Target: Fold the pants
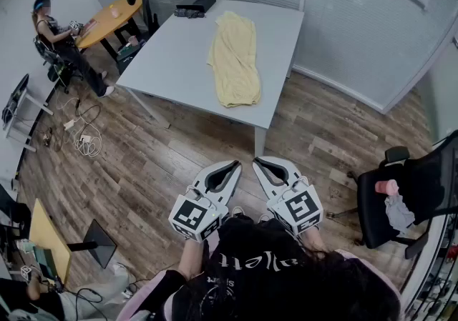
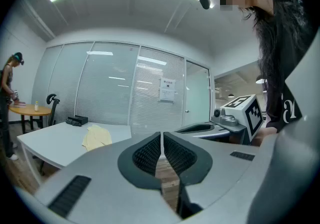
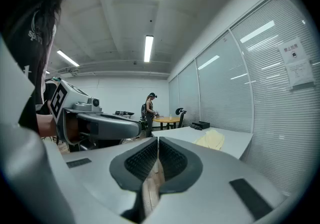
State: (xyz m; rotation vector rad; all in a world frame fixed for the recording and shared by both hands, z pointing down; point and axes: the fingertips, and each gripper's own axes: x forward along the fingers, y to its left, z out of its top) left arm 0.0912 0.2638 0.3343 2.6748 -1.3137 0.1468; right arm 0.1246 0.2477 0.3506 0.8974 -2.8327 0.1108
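Observation:
Pale yellow pants (image 1: pixel 234 59) lie lengthwise on a light grey table (image 1: pixel 172 62), well ahead of me across the wooden floor. They show small in the left gripper view as pants (image 2: pixel 96 137) and in the right gripper view as pants (image 3: pixel 212 140). My left gripper (image 1: pixel 235 164) and right gripper (image 1: pixel 257 161) are held side by side close to my body, over the floor and short of the table. Both are shut with nothing between the jaws.
A black box (image 1: pixel 195 5) sits at the table's far edge. A black office chair (image 1: pixel 404 194) with things on it stands at the right. A person (image 1: pixel 61 37) sits at a round wooden table (image 1: pixel 107 19) at the far left. Cables (image 1: pixel 82 137) lie on the floor.

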